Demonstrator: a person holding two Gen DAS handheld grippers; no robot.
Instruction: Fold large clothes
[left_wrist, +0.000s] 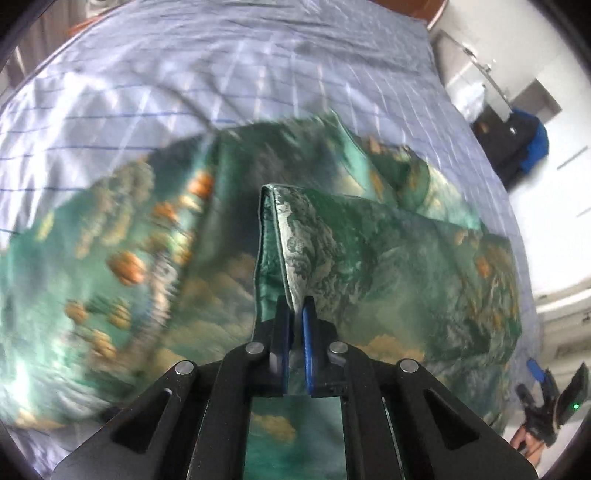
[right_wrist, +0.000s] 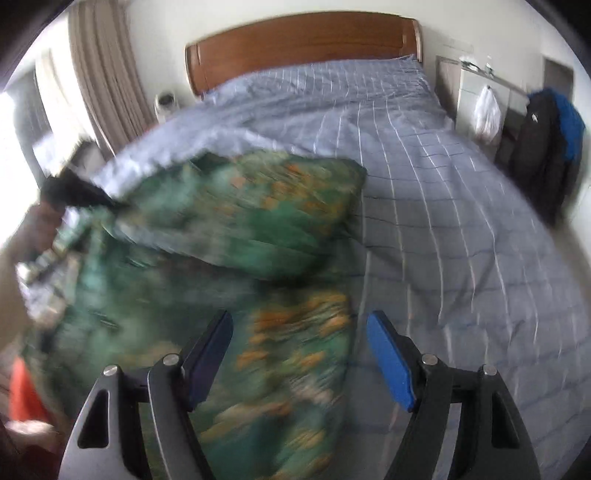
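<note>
Blurred green garment (right_wrist: 236, 229), edges cut off

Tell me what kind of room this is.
Most likely a bedroom: a bed with a checked blue cover, a wooden headboard against the wall, and curtains beside it. A green garment lies on the bed.

Left wrist view: close above the green garment (left_wrist: 369, 258), looking along its fingers across the bed (left_wrist: 258, 66), toward the headboard side.
Right wrist view: higher and farther back, facing the headboard (right_wrist: 303, 40).
Shared: garment, bed, blue-black bag (right_wrist: 550, 147).
</note>
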